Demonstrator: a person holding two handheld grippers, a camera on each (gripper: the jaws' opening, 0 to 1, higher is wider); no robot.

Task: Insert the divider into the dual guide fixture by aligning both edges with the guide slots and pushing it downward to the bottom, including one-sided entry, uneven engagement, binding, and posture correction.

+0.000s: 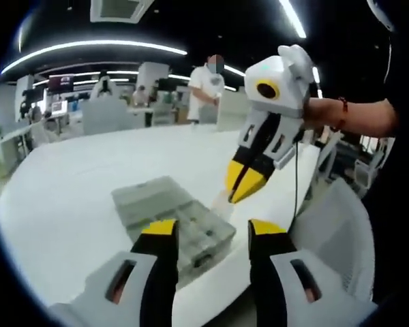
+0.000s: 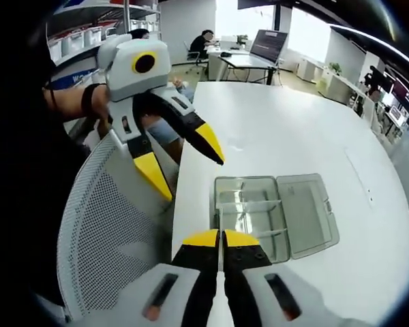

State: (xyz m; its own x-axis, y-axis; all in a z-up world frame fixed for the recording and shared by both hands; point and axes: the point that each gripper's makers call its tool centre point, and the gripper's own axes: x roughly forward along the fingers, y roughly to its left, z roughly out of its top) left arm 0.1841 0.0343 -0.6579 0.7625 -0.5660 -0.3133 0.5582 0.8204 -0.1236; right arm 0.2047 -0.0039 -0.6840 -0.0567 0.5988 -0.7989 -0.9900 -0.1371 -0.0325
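Two views: both show one clear plastic box on a white table
Fixture: the clear compartment box point(image 2: 251, 214) lies flat near the table's near edge, its lid point(image 2: 307, 211) swung open and lying flat beside the tray part
Divider: a thin clear sheet point(image 2: 217, 228) seems pinched between the right gripper's tips, standing at the tray's near left corner; too transparent to be sure of its edges or whether it sits in a slot
Inner walls: pale cross partitions show inside the tray; which slots they occupy cannot be told
Right gripper: its yellow-tipped jaws point(image 2: 221, 238) are pressed together, tips just over the tray's near edge in the right gripper view; in the left gripper view the same tool point(image 1: 244, 184) hangs above the table, tips pointing down just beside the box point(image 1: 174, 221), held by a hand point(image 1: 320, 112) with a red wristband
Left gripper: jaws spread wide apart and holding nothing point(image 1: 211, 228), with the box lying just ahead between and beyond them; in the right gripper view it point(image 2: 187, 163) hovers off the table's left edge, above a mesh chair point(image 2: 116, 225), well apart from the tray
Table: white and rounded point(image 2: 293, 129)
Background: a person point(image 1: 206, 85) stands beyond the table, with desks and screens further off
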